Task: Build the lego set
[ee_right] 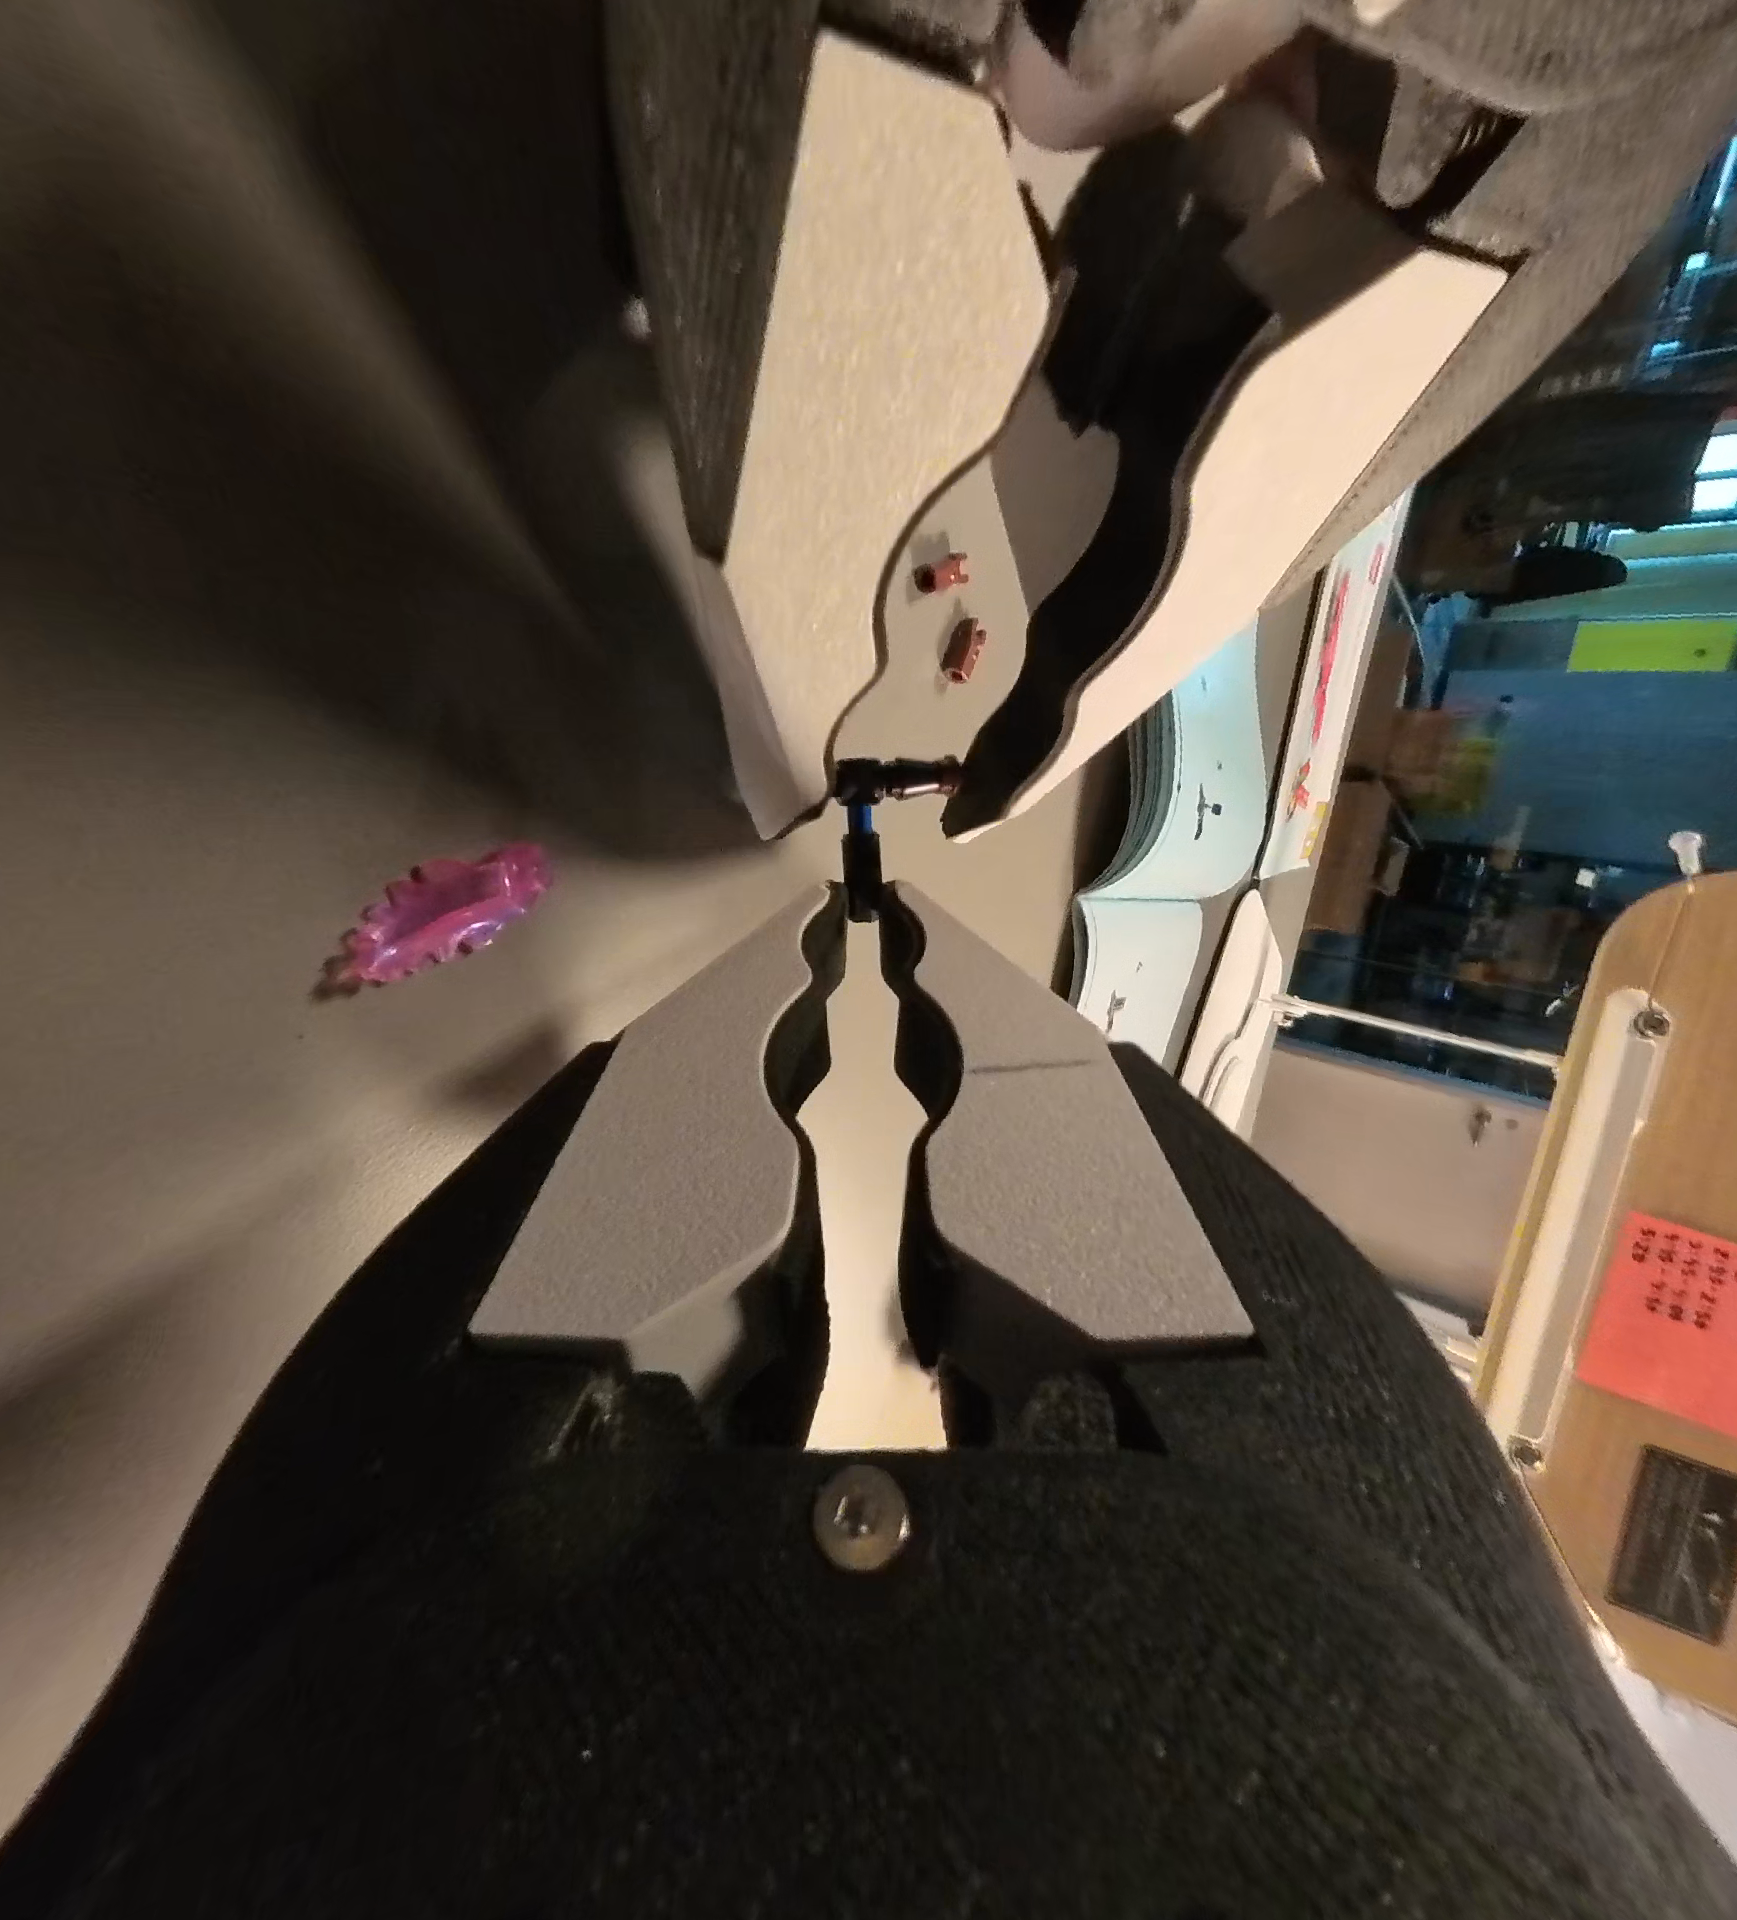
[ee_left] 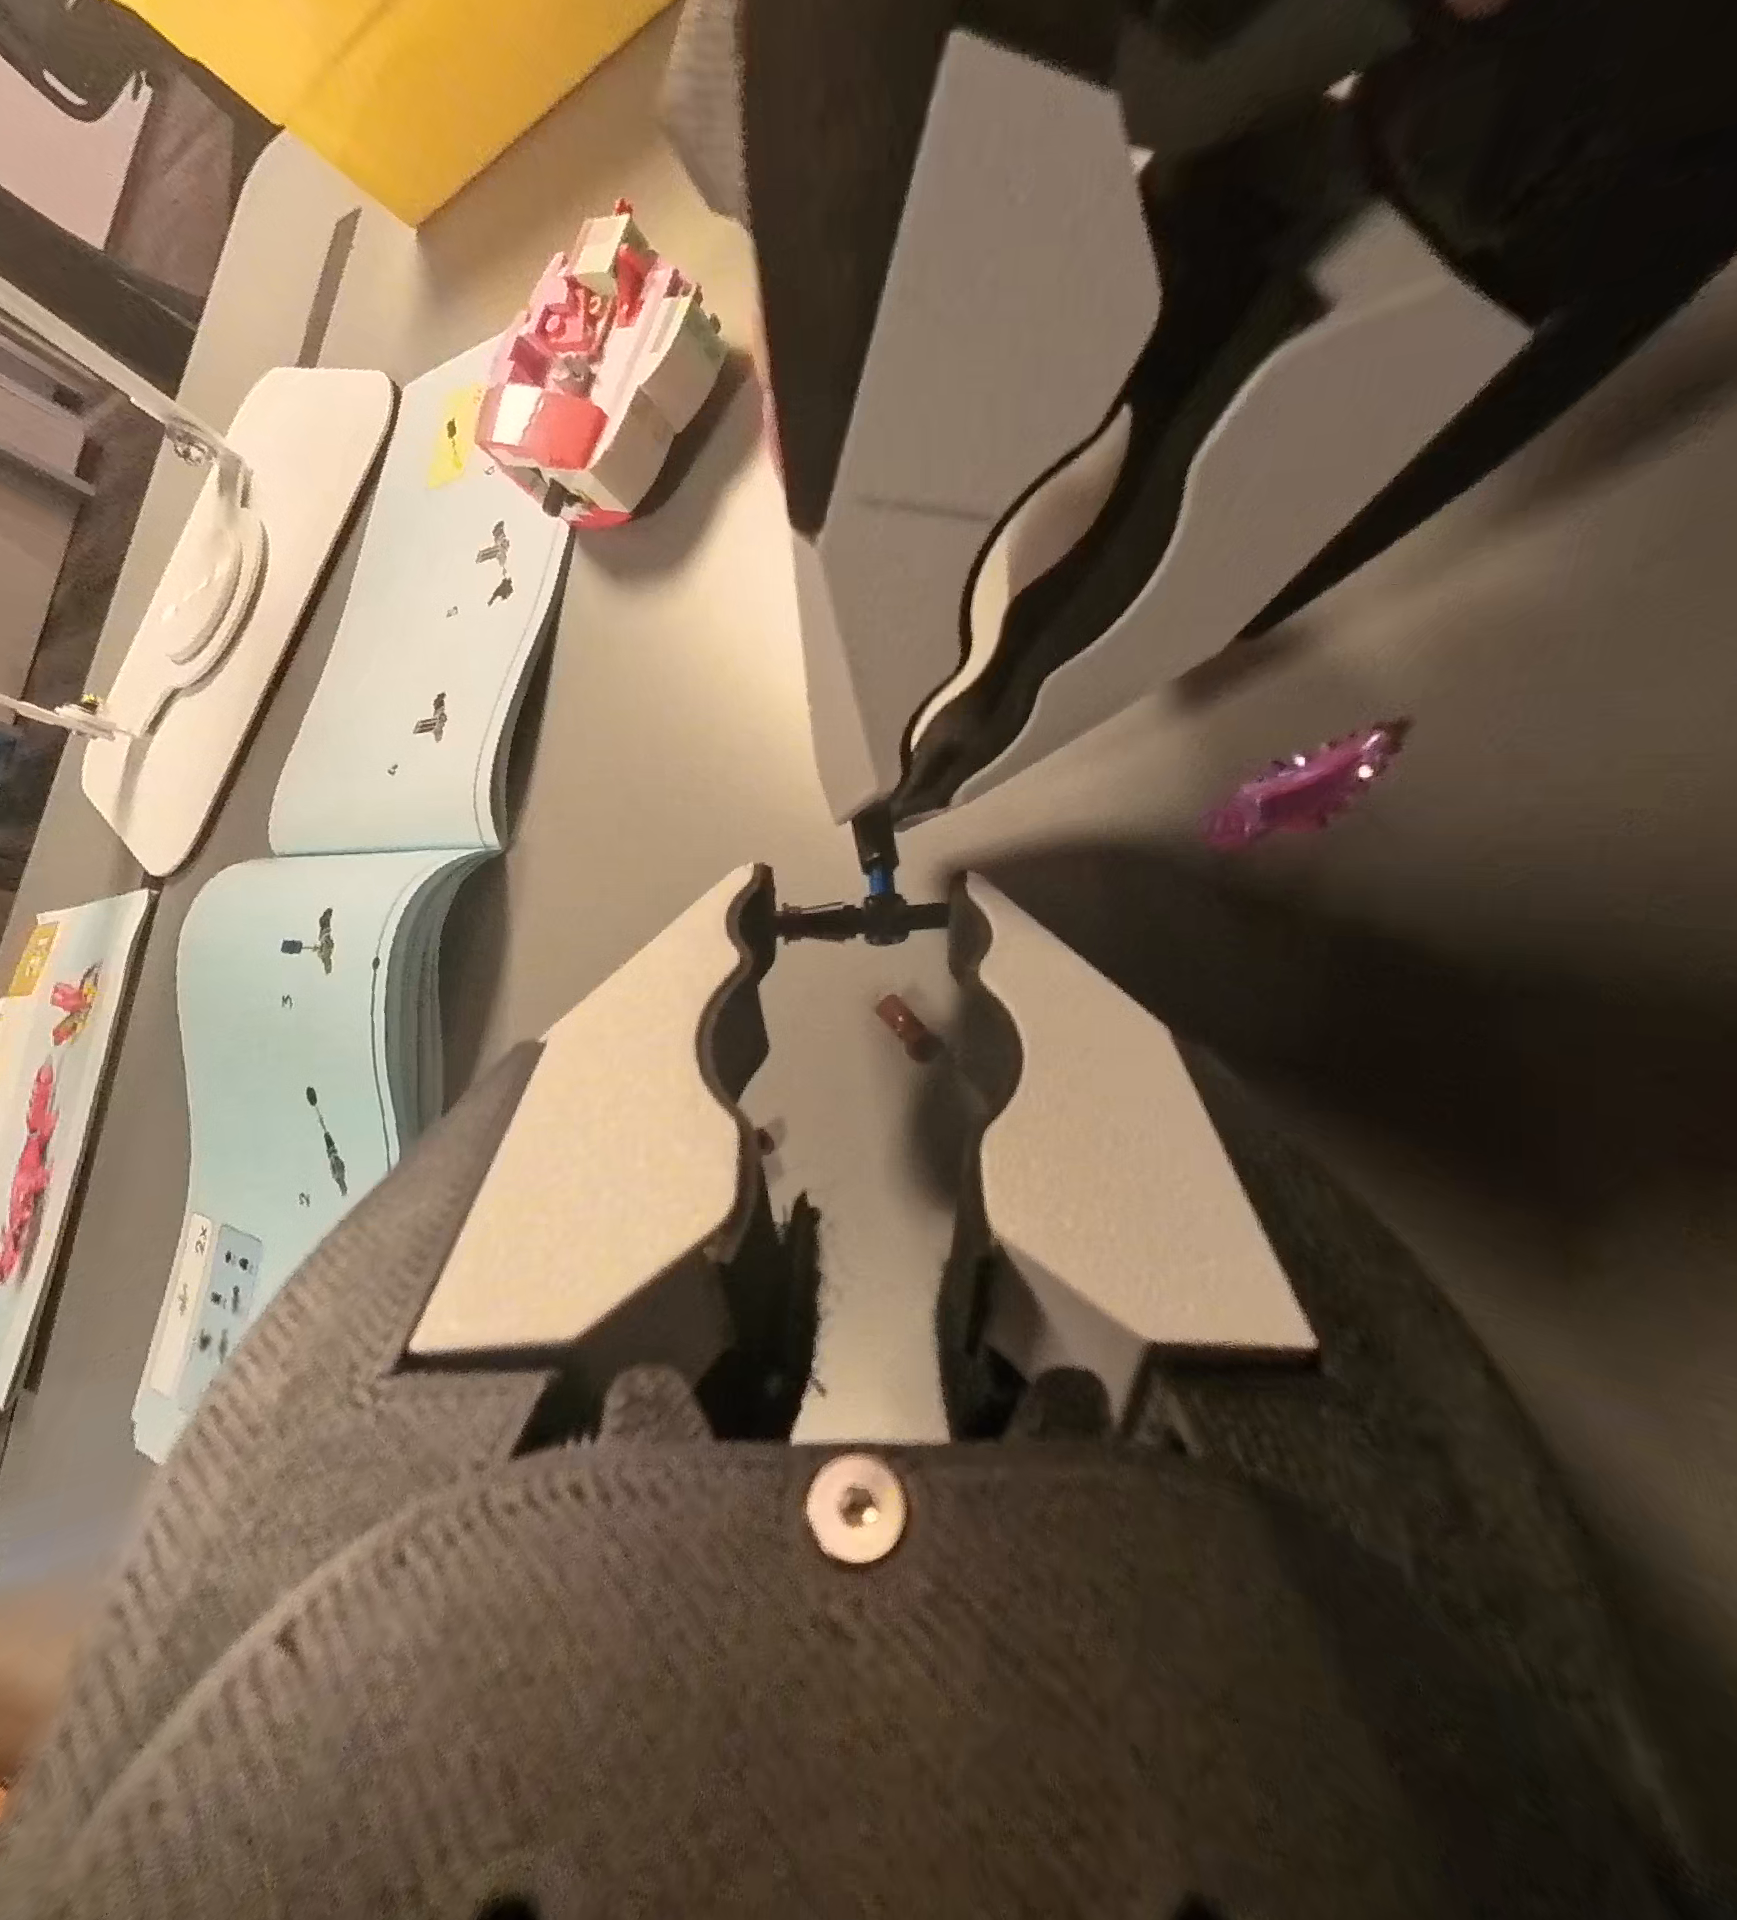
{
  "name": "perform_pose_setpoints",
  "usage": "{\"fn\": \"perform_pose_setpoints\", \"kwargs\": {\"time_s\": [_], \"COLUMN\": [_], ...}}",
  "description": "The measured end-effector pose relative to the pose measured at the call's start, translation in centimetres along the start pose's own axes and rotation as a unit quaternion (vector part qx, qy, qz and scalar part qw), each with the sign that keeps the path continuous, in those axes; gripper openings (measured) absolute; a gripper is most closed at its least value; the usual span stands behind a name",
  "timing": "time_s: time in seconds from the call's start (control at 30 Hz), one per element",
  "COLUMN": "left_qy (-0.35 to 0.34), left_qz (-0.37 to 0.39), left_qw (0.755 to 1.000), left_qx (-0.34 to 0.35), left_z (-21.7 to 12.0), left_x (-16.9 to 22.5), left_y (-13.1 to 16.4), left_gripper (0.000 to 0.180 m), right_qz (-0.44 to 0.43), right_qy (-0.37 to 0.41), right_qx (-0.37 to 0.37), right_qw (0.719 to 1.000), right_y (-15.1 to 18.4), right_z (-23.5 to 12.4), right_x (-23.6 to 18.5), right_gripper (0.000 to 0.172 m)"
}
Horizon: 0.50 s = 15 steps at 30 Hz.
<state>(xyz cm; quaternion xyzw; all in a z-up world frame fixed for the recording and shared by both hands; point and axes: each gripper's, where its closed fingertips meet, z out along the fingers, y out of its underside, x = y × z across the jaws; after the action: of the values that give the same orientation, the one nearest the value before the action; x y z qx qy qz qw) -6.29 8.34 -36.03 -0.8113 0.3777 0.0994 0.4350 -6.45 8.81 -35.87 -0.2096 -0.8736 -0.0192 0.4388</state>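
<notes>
My left gripper (ee_left: 859, 902) is shut lengthwise on a small black T-shaped rod piece (ee_left: 843, 921), whose two ends press against the pads. A short blue pin (ee_left: 878, 879) sticks out of its joint. My right gripper (ee_right: 862, 896) is shut on a small black sleeve (ee_right: 859, 868) that sits on that blue pin (ee_right: 860, 823). The two grippers meet tip to tip just above the grey table (ee_left: 656, 675). The left gripper also shows at the top of the right wrist view (ee_right: 879, 816), with the rod piece (ee_right: 895, 781) spanning its tips.
A translucent pink toothed piece (ee_left: 1300, 779) lies to the right. Small brown pieces (ee_left: 905, 1023) lie under my left fingers. An open pale-blue booklet (ee_left: 407, 623), a red, white and pink brick model (ee_left: 604, 384), a white board (ee_left: 240, 582) and a yellow box (ee_left: 407, 83) stand to the left. Both grippers' tips are close together, under 4 cm apart.
</notes>
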Motion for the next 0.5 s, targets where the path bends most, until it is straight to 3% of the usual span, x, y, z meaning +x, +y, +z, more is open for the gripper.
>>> {"fn": "perform_pose_setpoints", "kwargs": {"time_s": [0.5], "left_qy": [-0.011], "left_qz": [-0.061], "left_qw": [0.998], "left_qx": [-0.015], "left_z": [0.46], "left_x": [-0.51], "left_y": [0.14], "left_gripper": [0.032], "right_qz": [-0.079], "right_qy": [0.049], "right_qx": [-0.064], "right_qw": [0.994], "right_y": [0.52], "right_z": [0.02], "right_x": [0.52], "right_gripper": [0.004]}}
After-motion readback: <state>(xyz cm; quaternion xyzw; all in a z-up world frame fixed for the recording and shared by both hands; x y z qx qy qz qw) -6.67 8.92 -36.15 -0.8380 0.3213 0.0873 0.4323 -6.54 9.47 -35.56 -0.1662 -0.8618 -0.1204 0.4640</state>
